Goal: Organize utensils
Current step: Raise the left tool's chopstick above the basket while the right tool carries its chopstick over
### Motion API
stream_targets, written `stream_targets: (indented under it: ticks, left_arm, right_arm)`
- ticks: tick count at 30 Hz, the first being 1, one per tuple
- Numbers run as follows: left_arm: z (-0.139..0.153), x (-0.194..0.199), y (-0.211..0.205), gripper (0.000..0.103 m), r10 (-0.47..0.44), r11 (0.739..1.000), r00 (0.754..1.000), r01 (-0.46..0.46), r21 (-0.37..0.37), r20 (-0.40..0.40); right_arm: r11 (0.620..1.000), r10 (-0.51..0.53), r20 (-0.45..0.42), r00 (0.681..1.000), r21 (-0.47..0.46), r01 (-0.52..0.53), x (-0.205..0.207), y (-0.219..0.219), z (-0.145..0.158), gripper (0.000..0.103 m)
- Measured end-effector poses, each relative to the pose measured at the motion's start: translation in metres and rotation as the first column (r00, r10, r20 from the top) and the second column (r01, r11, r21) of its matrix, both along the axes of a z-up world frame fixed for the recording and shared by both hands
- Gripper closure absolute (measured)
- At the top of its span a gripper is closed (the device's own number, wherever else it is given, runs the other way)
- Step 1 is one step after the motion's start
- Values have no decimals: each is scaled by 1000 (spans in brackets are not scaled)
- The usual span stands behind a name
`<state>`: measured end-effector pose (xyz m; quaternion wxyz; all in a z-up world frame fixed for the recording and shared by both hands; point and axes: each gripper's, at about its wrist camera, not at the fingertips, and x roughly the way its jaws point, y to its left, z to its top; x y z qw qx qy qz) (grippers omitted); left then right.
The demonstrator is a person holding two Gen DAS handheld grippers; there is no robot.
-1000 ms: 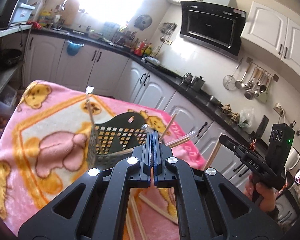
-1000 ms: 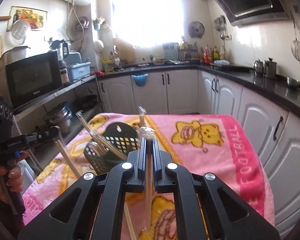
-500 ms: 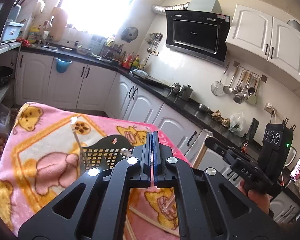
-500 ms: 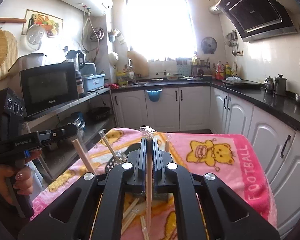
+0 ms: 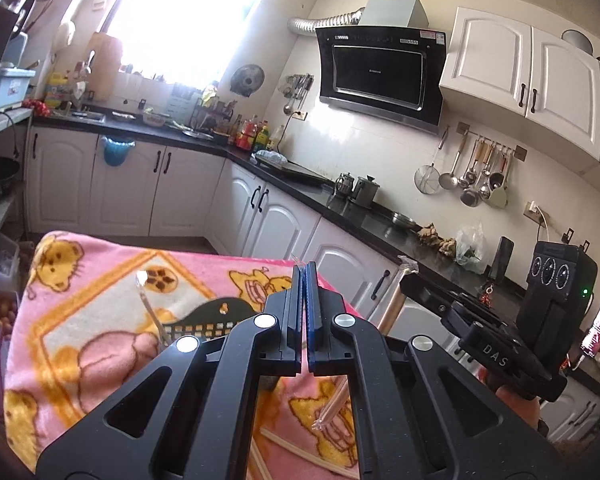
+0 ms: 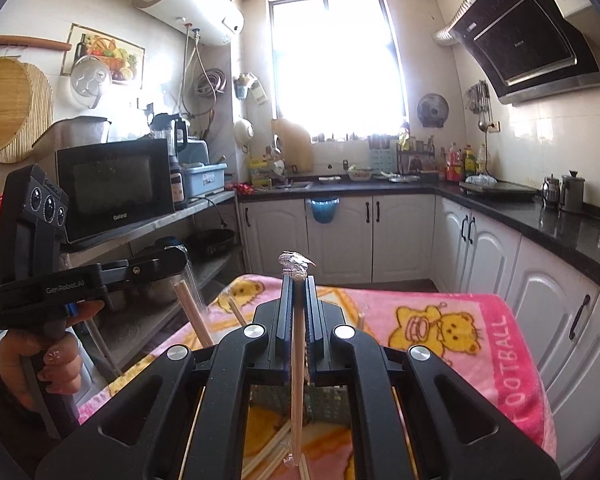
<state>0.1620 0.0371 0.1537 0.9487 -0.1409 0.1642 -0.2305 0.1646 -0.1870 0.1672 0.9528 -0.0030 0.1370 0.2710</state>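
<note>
My right gripper (image 6: 299, 280) is shut on a plastic-wrapped wooden chopstick (image 6: 297, 364) that hangs down between its fingers. It also shows in the left wrist view (image 5: 392, 312), held by the other gripper at the right. My left gripper (image 5: 304, 270) is shut on a thin wrapped chopstick whose lower end (image 5: 332, 408) hangs below it; in the right wrist view that chopstick (image 6: 192, 316) hangs from the left gripper (image 6: 182, 254). A dark mesh utensil basket (image 5: 204, 322) stands on the pink blanket (image 5: 80, 320) below both grippers, with a wrapped stick (image 5: 150, 308) standing in it.
Several loose chopsticks (image 6: 272, 454) lie on the blanket near the basket (image 6: 324, 400). White cabinets and a black counter (image 5: 300, 184) run around the room. A microwave (image 6: 112, 188) sits on a shelf at the left.
Both grippers have risen well above the table, each with its chopstick. The basket has dropped lower in both views and is now mostly hidden behind the grippers.
</note>
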Motion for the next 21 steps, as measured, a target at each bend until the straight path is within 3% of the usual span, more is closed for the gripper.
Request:
stream_targets:
  ticks: [21]
  left_arm:
    - [32, 24, 31, 103, 96, 995, 993, -95, -21, 65]
  right_arm:
    - [1000, 3, 136, 991, 13, -5, 24, 23, 44, 97]
